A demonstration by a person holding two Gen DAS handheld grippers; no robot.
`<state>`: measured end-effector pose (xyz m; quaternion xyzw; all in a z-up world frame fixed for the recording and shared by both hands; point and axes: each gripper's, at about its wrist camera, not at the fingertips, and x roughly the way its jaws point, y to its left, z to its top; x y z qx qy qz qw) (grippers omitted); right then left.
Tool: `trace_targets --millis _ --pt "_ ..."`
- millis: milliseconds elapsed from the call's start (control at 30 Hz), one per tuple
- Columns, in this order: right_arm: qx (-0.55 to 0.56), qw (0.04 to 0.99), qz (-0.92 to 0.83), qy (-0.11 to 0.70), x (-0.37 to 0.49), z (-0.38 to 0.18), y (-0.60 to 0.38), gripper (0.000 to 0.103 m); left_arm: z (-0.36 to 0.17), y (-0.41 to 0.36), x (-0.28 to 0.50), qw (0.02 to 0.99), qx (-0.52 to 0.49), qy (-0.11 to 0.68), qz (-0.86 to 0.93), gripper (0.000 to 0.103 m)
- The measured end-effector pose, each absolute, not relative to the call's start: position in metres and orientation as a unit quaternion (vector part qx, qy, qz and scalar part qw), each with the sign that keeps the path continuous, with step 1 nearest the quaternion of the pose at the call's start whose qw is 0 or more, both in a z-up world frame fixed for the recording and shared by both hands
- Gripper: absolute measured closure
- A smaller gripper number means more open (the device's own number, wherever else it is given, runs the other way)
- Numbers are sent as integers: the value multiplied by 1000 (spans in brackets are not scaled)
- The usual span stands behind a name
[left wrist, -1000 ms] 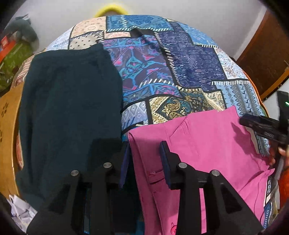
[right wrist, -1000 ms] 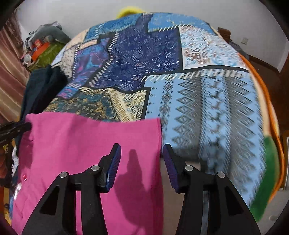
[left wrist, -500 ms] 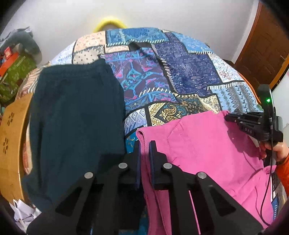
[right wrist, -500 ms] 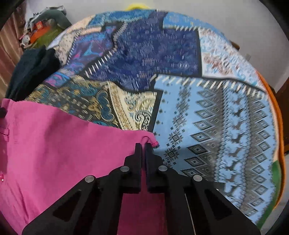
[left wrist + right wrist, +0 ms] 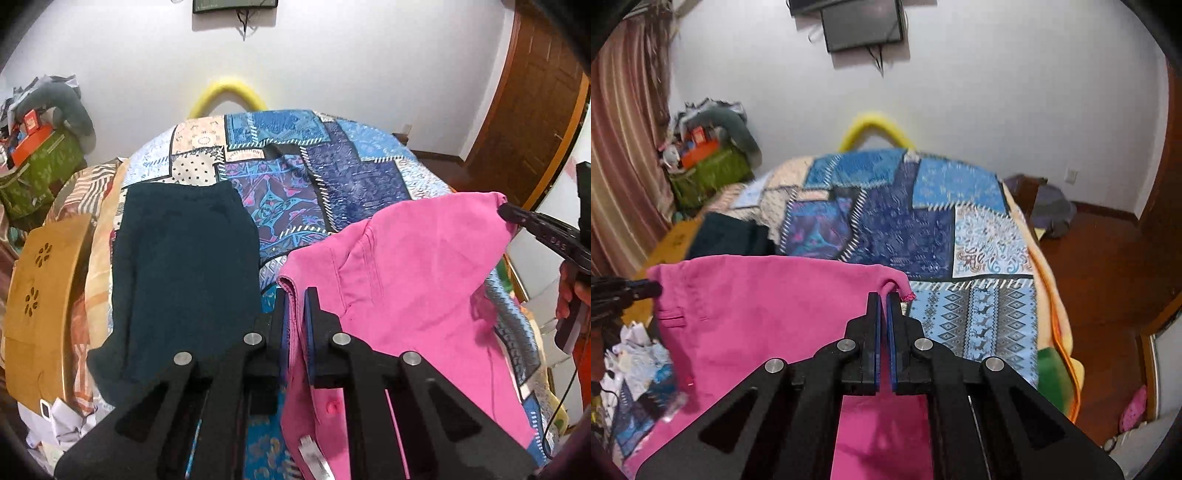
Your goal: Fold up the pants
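Left wrist: left gripper (image 5: 295, 295) clamped on pink pants (image 5: 399, 280) corner, lifted above quilt (image 5: 332, 177) right of dark folded pants (image 5: 181, 269); right wrist: right gripper (image 5: 882, 299) pinching far-right corner (image 5: 903, 290), thin bite may slip

Pink pants (image 5: 399, 266), dark teal pants (image 5: 184, 266) and a blue patchwork bedspread (image 5: 923, 229) are seen.
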<state>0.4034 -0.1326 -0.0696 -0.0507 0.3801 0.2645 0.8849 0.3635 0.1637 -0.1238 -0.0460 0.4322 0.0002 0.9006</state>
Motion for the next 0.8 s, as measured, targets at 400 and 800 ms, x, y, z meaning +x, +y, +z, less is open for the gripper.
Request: trace_targets --millis 400,800 --pt "-54 889 284 355 308 -47 -159 100 -108 134 273 909 -27 415 -19 95" --pt "-59 880 281 379 224 -72 -190 100 -136 110 194 900 5 434 -33 95"
